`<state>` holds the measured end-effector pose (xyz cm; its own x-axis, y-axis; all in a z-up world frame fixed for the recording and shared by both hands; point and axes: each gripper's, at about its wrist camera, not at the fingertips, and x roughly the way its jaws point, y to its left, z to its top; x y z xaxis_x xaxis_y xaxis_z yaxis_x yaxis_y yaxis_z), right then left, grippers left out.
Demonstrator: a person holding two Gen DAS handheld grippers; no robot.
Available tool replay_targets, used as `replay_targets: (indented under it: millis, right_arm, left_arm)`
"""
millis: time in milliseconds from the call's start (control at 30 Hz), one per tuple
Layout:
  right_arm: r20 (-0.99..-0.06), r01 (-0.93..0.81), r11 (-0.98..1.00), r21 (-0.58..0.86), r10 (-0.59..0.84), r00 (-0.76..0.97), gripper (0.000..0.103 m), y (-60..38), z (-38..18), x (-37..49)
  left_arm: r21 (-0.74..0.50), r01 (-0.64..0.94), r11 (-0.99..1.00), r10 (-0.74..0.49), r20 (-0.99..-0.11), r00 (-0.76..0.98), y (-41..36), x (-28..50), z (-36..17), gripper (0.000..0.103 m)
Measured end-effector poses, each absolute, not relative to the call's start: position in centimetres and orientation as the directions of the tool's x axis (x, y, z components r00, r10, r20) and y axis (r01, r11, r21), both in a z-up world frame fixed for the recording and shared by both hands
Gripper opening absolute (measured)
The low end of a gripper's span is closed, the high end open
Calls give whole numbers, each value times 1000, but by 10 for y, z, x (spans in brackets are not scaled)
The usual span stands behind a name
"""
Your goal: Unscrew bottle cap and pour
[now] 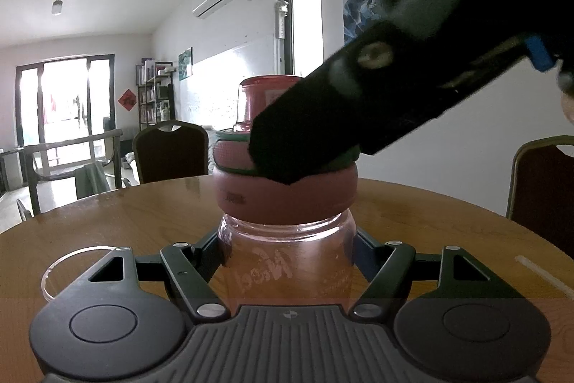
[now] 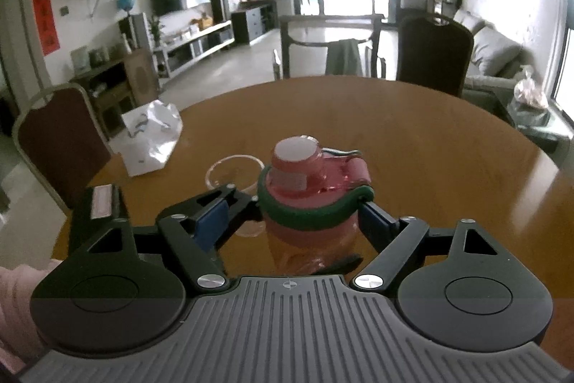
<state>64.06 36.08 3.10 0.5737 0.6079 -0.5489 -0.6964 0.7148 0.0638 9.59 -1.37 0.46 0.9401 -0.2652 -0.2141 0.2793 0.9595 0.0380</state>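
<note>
A: Status on pink bottle (image 1: 287, 271)?
B: Upright on round wooden table (image 1: 143, 210), near the front edge. Left gripper (image 1: 287, 250) clamped on the clear body just under the pink cap (image 1: 287, 192).
A: Right gripper (image 2: 305, 214)?
B: Coming in from above at a slant. Fingers (image 2: 211, 221) either side of the cap at the green ring (image 2: 305, 214); right one touching, left one looks slightly off. Can't tell if fully clamped.
A: Cap state?
B: Seated on the neck, flip lid (image 2: 297, 153) down.
A: Anything nearby?
B: Clear glass dish (image 2: 233, 173) on the table just beside the bottle. White plastic bag (image 2: 152, 135) further off, at the table edge.
</note>
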Motion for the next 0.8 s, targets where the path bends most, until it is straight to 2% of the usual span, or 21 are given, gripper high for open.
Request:
replay_targets:
  millis: [400, 500, 800]
  right_arm:
    - [-548, -686, 728, 4, 575, 608, 88, 363, 29, 643]
    - [-547, -682, 731, -11, 567, 616, 93, 364, 29, 643]
    - [-543, -672, 738, -56, 542, 641, 93, 366, 28, 645]
  left_arm:
    - [43, 281, 959, -266, -214, 940, -10, 106, 3, 71]
    - [42, 281, 959, -266, -214, 940, -8, 109, 3, 71]
    - [41, 285, 958, -270, -217, 938, -1, 115, 2, 71]
